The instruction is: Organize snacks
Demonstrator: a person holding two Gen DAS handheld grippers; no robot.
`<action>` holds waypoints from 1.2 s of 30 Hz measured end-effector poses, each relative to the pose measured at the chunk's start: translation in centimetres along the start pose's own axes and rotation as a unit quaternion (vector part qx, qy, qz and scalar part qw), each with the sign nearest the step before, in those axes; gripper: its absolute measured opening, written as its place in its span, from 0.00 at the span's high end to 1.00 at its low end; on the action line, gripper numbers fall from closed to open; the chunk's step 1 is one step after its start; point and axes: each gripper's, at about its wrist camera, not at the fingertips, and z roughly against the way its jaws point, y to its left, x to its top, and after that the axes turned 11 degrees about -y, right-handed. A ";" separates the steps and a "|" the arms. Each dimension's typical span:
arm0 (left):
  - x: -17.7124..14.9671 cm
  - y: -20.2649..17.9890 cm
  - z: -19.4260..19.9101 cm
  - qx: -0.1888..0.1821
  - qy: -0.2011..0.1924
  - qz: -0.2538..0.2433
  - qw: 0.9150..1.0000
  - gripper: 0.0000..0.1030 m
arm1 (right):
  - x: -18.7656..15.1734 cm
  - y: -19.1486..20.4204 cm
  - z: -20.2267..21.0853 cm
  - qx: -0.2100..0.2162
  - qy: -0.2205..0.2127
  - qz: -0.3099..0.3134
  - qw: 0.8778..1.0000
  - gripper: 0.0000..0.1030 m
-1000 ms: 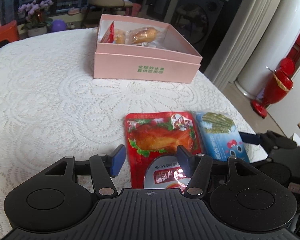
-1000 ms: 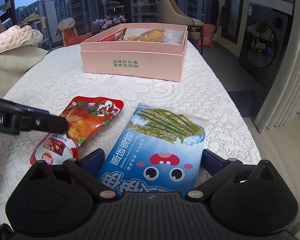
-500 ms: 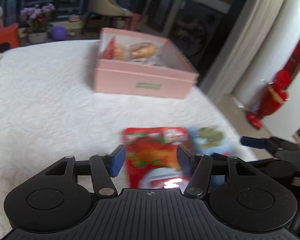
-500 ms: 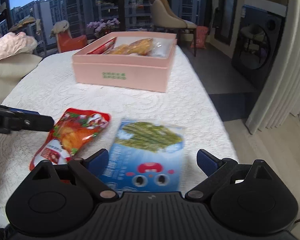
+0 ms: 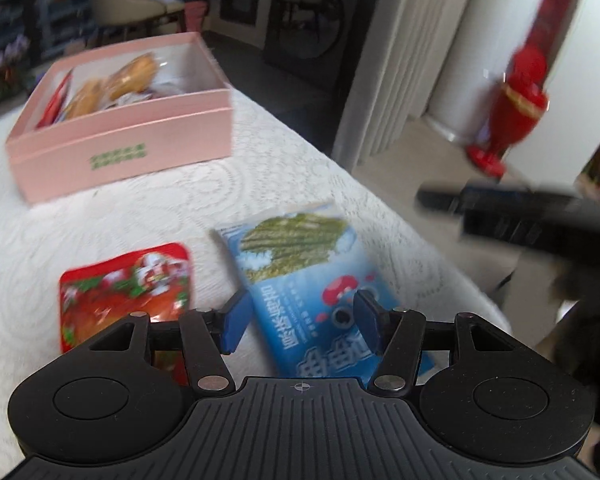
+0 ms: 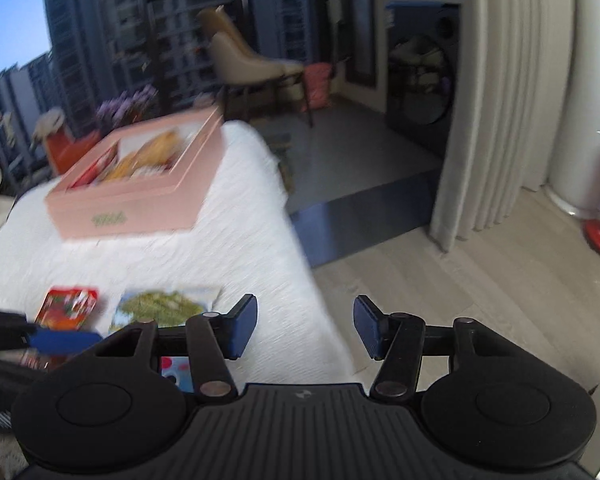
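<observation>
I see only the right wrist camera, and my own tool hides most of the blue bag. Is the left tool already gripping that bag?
Observer: No. The left tool hangs open over the blue bag, and its pads seem clear of it.
Operator: Does the bag lie flat?
Observer: Yes, flat on the tablecloth, with a narrow gap to the red bag beside it.

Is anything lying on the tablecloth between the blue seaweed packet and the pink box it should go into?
Nothing visible does. Bare tablecloth separates the blue seaweed packet from the pink box; the red snack pouch lies off to the packet's side.
</observation>
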 end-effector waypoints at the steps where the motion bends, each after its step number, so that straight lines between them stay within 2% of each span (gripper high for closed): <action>1: -0.1 -0.7 -0.6 0.003 0.006 -0.014 1.000 0.37 | 0.2 -0.7 0.3 -0.008 -0.008 -0.006 1.000 0.47; 6: -0.1 -2.4 -1.8 0.020 0.000 -0.048 0.999 0.23 | 0.0 -3.2 0.8 -0.024 -0.018 -0.042 0.999 0.46; 8: 0.0 -2.3 -2.0 0.028 -0.001 -0.057 0.998 0.13 | -0.5 -3.7 0.6 -0.023 -0.014 -0.051 0.998 0.46; 10: 0.1 -2.0 -2.0 0.041 -0.006 -0.068 0.997 0.11 | -0.9 -4.1 0.5 -0.024 -0.012 -0.054 0.998 0.46; 12: 0.5 -1.4 -2.0 0.066 -0.014 -0.073 0.995 0.11 | -1.1 -4.5 0.6 -0.023 -0.016 -0.060 0.998 0.46; 13: 0.7 -1.1 -1.7 0.073 -0.016 -0.068 0.995 0.16 | -1.2 -4.8 0.7 -0.023 -0.020 -0.065 0.997 0.46; 15: 1.3 -1.0 -0.7 0.065 -0.026 -0.048 0.996 0.24 | -1.2 -5.2 1.2 -0.020 -0.035 -0.075 0.996 0.46; 17: 1.7 -2.0 0.4 0.051 -0.035 -0.048 0.997 0.25 | -1.2 -5.7 1.7 -0.020 -0.054 -0.078 0.995 0.42; 19: 1.6 -3.8 0.1 0.063 -0.023 -0.082 0.994 0.25 | -1.3 -6.0 2.1 -0.024 -0.070 -0.080 0.994 0.40; 22: 0.7 -5.9 -2.2 0.078 0.019 -0.122 0.989 0.25 | -1.6 -6.8 2.4 -0.028 -0.083 -0.090 0.992 0.40; 23: 0.2 -6.1 -2.9 0.078 0.030 -0.126 0.989 0.21 | -1.7 -7.2 2.6 -0.029 -0.086 -0.094 0.991 0.40; 24: 0.0 -6.6 -3.0 0.082 0.023 -0.133 0.987 0.20 | -1.9 -7.5 2.6 -0.031 -0.089 -0.097 0.991 0.38; 26: 0.3 -6.5 -2.8 0.061 0.022 -0.117 0.991 0.19 | -2.2 -8.2 2.9 -0.034 -0.092 -0.103 0.990 0.36; 28: 1.0 -5.9 -1.8 0.046 0.003 -0.083 0.995 0.24 | -2.5 -8.7 2.9 -0.031 -0.091 -0.113 0.989 0.35; 31: 1.7 -4.8 -0.8 0.092 -0.024 -0.083 0.992 0.26 | -3.0 -9.1 2.7 -0.018 -0.088 -0.126 0.988 0.35; 36: 1.5 -3.2 -2.6 0.119 0.010 -0.083 0.989 0.23 | -3.6 -9.3 2.3 0.019 -0.083 -0.150 0.985 0.34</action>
